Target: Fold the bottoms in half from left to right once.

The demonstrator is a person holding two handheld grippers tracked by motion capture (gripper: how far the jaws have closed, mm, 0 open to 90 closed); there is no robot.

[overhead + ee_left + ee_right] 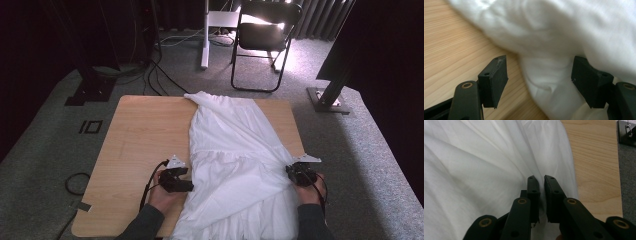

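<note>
You are working in a recording studio or lab set-up, not a home. Black curtains [40, 45] close off the space, grey carpet [45, 145] covers the floor, and cables [155, 75] trail across it. Black stand feet [327, 97] flank your plain wooden table [145, 135]; a folding chair [265, 40] and a white stand [205, 35] sit behind.

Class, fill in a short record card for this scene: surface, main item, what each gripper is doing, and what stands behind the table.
Surface: wooden table
Main item: white garment spread along the table, near end hanging over the front edge
Left gripper: jaws open, fabric between them, at the garment's left edge
Right gripper: jaws nearly together on a fold at the right edge
Behind: black folding chair on grey carpet
</note>
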